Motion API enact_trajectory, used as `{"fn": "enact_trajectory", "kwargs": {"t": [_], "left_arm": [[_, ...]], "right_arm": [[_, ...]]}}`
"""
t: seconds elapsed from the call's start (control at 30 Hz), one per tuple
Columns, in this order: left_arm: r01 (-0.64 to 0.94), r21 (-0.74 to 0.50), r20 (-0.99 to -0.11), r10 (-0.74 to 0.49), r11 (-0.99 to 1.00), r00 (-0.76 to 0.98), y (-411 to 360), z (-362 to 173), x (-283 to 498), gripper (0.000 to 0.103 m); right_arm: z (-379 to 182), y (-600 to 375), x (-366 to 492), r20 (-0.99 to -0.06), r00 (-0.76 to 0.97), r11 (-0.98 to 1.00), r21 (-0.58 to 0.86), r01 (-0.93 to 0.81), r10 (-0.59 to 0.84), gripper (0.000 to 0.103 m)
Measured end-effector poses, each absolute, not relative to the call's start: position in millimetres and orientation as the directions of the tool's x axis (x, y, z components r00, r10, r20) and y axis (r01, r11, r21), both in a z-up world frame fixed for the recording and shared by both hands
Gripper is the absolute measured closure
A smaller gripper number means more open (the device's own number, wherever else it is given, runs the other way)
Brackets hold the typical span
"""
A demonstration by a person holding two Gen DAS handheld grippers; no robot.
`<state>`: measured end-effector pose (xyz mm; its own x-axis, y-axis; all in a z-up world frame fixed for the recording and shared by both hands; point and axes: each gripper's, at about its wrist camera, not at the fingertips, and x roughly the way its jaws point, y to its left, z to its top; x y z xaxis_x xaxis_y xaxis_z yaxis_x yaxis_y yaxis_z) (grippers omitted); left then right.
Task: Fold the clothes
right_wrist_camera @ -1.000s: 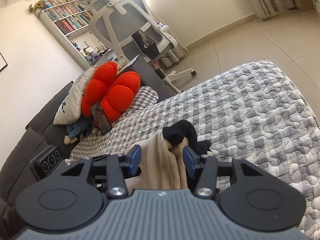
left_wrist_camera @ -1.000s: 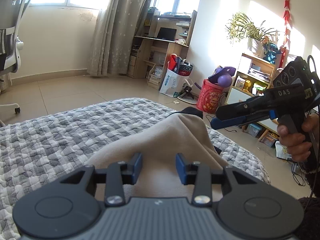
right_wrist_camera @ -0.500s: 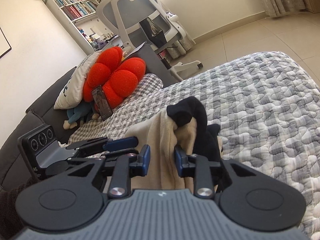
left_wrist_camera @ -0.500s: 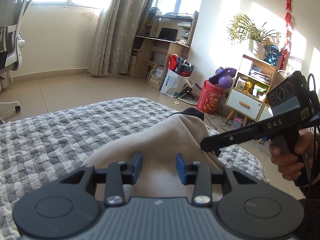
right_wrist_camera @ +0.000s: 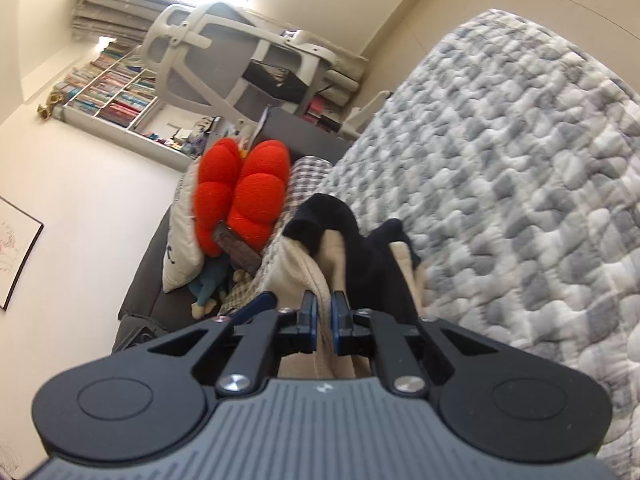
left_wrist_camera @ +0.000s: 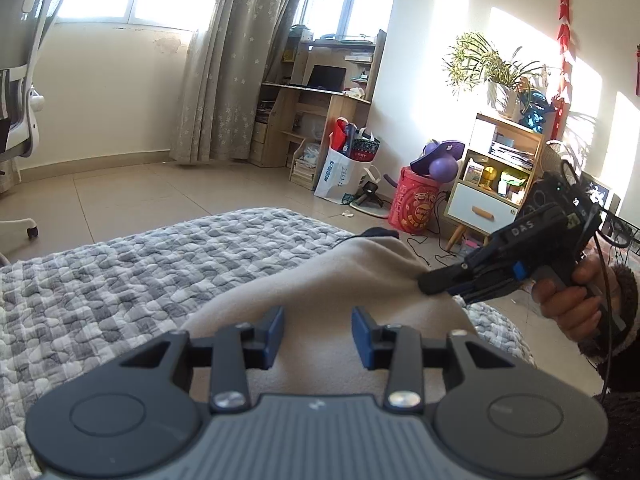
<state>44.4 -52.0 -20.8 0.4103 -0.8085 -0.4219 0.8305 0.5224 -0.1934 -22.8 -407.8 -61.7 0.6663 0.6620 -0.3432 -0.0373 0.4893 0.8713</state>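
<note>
- Right gripper [right_wrist_camera: 325, 326], black with blue pads, is pinched nearly closed on a fold of the beige fleece garment [left_wrist_camera: 320, 292]; the cloth runs up between its two pads, which press it from both sides.
- Seen from the left wrist camera, that same right gripper [left_wrist_camera: 430, 285] bites the right-hand edge of the beige mound, tilted down towards it, with a hand [left_wrist_camera: 568, 304] in a dark fuzzy sleeve wrapped round its pistol grip.
- Left gripper [left_wrist_camera: 318, 336] stands partly open, its blue pads apart on either side of the beige cloth; the fabric lies between and below them, but whether the pads press on it I cannot tell.
- Black lining or collar [right_wrist_camera: 320, 216] of the garment shows at the far top of the bunched cloth, with a second black fold just beside it to the right.
- Bunched into a raised mound, the garment rests on the grey-and-white quilted bedspread [left_wrist_camera: 120, 280], near the bed's right edge.
- Beyond the garment in the right wrist view, a red flower-shaped cushion [right_wrist_camera: 240, 188] leans against a white pillow [right_wrist_camera: 182, 240] on a dark sofa.
- On the floor past the bed stands a white paper shopping bag [left_wrist_camera: 340, 172] with bags and red items stuffed in it, and beside it a red round bucket [left_wrist_camera: 416, 200] topped with a purple ball.
- White mesh office chair [right_wrist_camera: 224, 52] stands behind the sofa.
</note>
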Motion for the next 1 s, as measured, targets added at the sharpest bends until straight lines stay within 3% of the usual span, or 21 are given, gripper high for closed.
{"fn": "enact_trajectory", "kwargs": {"t": [0.27, 0.47, 0.5, 0.53, 0.6, 0.83, 0.87, 0.9, 1.0], "left_arm": [[0.832, -0.181, -0.415, -0.808, 0.524, 0.419, -53.2, -19.8, 48.0, 0.065], [0.840, -0.117, -0.377, -0.806, 0.529, 0.456, -45.8, -9.6, 46.8, 0.065], [0.841, -0.117, -0.378, -0.807, 0.528, 0.454, -46.0, -9.6, 48.9, 0.067], [0.842, -0.117, -0.378, -0.807, 0.527, 0.453, -46.2, -9.6, 50.9, 0.078], [0.843, -0.114, -0.386, -0.805, 0.526, 0.450, -50.9, -11.0, 56.3, 0.089], [0.851, -0.093, -0.399, -0.803, 0.516, 0.443, -63.4, -17.3, 67.4, 0.089], [0.855, -0.085, -0.410, -0.800, 0.512, 0.438, -64.8, -20.9, 68.7, 0.089], [0.857, -0.073, -0.423, -0.794, 0.510, 0.437, -66.9, -24.4, 69.8, 0.089], [0.867, -0.037, -0.454, -0.781, 0.498, 0.429, -71.7, -42.0, 70.2, 0.089]], "right_arm": [[-45.0, -385.3, -33.2, -0.391, 0.709, 0.622, 0.779, -0.086, 0.588, 0.086], [-8.0, -361.0, -44.6, -0.408, 0.798, 0.804, 0.574, -0.153, 0.443, 0.086], [-2.3, -356.4, -46.7, -0.395, 0.815, 0.825, 0.540, -0.167, 0.424, 0.086], [2.1, -349.1, -48.0, -0.374, 0.833, 0.845, 0.501, -0.189, 0.408, 0.085], [5.3, -329.0, -44.3, -0.357, 0.853, 0.886, 0.405, -0.227, 0.381, 0.086], [-20.9, -271.4, -7.4, -0.405, 0.877, 0.965, 0.094, -0.243, 0.260, 0.086], [-27.8, -269.7, -2.1, -0.419, 0.879, 0.973, 0.062, -0.221, 0.226, 0.088], [-34.8, -270.4, 3.3, -0.442, 0.878, 0.982, 0.040, -0.186, 0.184, 0.098], [-50.8, -279.1, 13.3, -0.472, 0.866, 0.986, 0.061, -0.156, 0.166, 0.100]]}}
